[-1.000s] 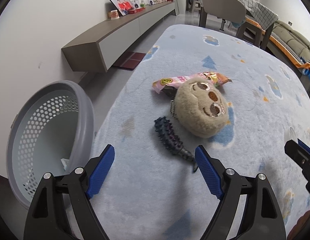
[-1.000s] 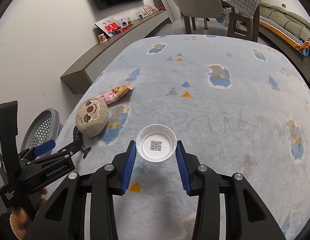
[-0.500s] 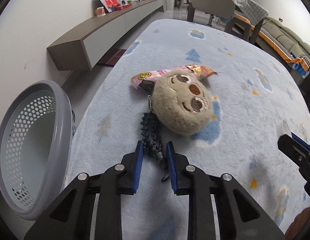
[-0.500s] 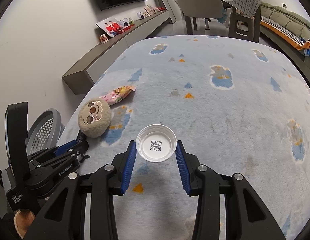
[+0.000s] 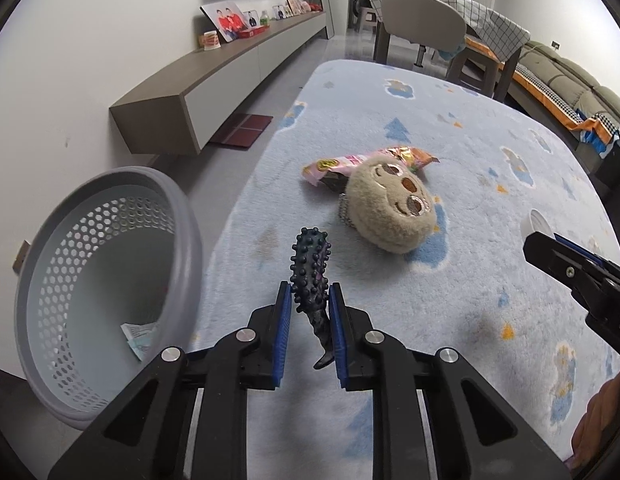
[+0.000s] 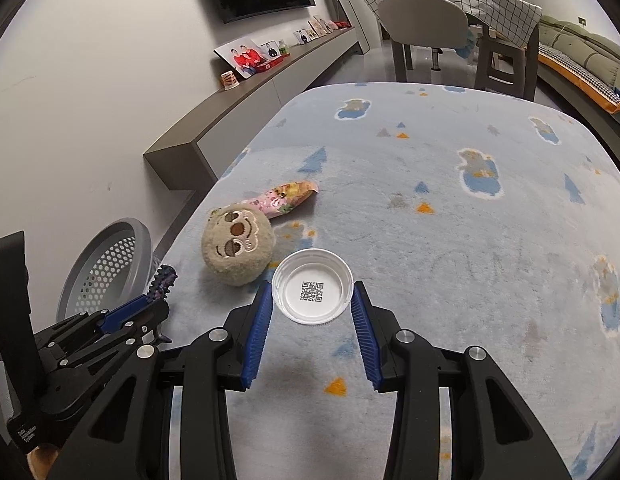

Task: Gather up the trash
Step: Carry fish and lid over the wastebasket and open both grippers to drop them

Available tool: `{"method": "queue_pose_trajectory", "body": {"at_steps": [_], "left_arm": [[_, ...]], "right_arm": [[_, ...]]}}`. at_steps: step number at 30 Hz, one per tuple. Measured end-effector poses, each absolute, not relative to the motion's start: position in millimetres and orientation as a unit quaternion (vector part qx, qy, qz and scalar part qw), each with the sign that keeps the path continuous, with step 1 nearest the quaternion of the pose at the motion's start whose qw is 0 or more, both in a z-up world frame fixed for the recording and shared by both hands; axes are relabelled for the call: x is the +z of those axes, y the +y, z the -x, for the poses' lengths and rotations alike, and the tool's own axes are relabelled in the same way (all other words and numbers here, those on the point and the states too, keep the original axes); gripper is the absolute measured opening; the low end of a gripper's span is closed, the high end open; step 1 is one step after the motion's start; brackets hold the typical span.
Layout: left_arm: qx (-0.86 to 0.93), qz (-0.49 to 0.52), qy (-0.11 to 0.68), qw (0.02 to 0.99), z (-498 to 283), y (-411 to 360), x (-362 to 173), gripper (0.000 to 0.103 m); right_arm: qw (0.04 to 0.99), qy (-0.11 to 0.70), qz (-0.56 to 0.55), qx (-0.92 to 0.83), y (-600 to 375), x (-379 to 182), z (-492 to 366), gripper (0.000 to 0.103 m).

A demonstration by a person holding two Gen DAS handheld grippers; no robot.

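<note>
Off the left edge of the pale blue rug (image 5: 489, 280), on the bare floor, a grey perforated basket (image 5: 110, 280) lies tipped so its mouth faces the camera; a crumpled scrap of paper (image 5: 140, 334) sits at the bottom of it. The basket's rim comes just beside the rug's left edge.

The left gripper (image 5: 310, 312) has its blue pads pressed onto a dark knobbly rubber toy (image 5: 310, 272), which stands nearly upright between them, clear of the rug, close to the left edge and near the basket's mouth. The right gripper (image 6: 311, 308) pinches a white plastic lid (image 6: 311, 292) by its rim, hollow side up, with a QR code printed inside.

On the rug beyond the left gripper, a round beige plush face (image 5: 389, 208) lies touching a pink snack wrapper (image 5: 369, 162) that pokes out from behind it, both towards the left edge.

The middle and right of the rug, out to its far edge, are open pile with only printed clouds and triangles. A low wall cabinet (image 5: 214, 80) runs along the left wall, and a chair (image 5: 421, 28) stands past the far edge.
</note>
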State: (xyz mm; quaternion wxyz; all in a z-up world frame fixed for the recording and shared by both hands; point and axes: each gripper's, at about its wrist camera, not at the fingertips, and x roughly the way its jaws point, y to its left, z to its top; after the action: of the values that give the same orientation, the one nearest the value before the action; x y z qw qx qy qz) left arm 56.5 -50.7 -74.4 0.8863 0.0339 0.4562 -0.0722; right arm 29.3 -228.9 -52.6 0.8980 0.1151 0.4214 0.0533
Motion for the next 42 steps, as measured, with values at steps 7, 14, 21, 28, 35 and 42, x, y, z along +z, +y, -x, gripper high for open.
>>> {"method": "queue_pose_trajectory", "body": {"at_steps": [7,14,21,28,35,42], "left_arm": [[-0.051,-0.027,0.443,0.895,-45,-11,-57,0.019],[-0.005,-0.023,0.437,0.899,-39,47,-48,0.019],[0.039,-0.015,0.445,0.894,-40,105,-54,0.019],[0.060,-0.005,0.455,0.888,-46,143,-66,0.019],[0.072,0.001,0.459,0.885,-50,161,-72,0.020],[0.076,0.008,0.450,0.890,-52,168,-69,0.021]], "right_arm": [[0.902,0.411,-0.100,0.089,-186,-40,-34,0.039],[0.899,0.408,-0.084,0.137,-126,-33,-40,0.039],[0.889,0.416,-0.063,0.179,-64,-36,-52,0.039],[0.871,0.440,-0.037,0.215,-11,-51,-66,0.039],[0.860,0.453,-0.033,0.234,13,-60,-81,0.039],[0.854,0.455,-0.046,0.248,21,-62,-91,0.043]]}}
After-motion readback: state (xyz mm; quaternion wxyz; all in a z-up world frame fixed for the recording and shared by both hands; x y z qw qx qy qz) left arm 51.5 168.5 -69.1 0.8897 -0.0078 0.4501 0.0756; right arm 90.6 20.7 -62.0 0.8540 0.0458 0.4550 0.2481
